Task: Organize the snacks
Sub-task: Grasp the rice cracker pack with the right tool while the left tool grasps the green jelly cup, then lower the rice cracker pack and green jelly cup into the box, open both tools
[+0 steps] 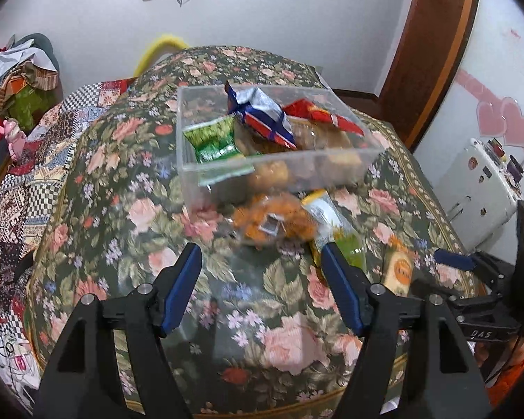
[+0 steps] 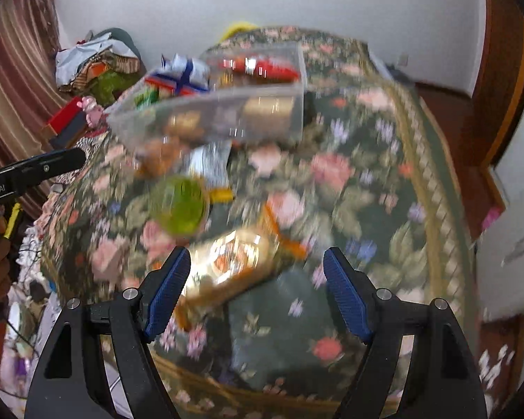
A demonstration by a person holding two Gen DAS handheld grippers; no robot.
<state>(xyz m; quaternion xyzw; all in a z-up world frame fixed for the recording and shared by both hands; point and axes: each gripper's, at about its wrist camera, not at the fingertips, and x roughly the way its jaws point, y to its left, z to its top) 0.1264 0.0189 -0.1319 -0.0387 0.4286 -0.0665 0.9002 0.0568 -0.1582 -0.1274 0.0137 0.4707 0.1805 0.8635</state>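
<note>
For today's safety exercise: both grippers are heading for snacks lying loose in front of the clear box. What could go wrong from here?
1. The clear bag of orange snacks touches the green-and-yellow packet; the open left gripper might nudge both.
2. The clear box is already heaped, so the blue packet on top may slide out.
3. The right gripper sits close to the left; they could collide.

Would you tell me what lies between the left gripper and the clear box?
In the left wrist view, an orange snack bag lies between left gripper and clear box.
</note>
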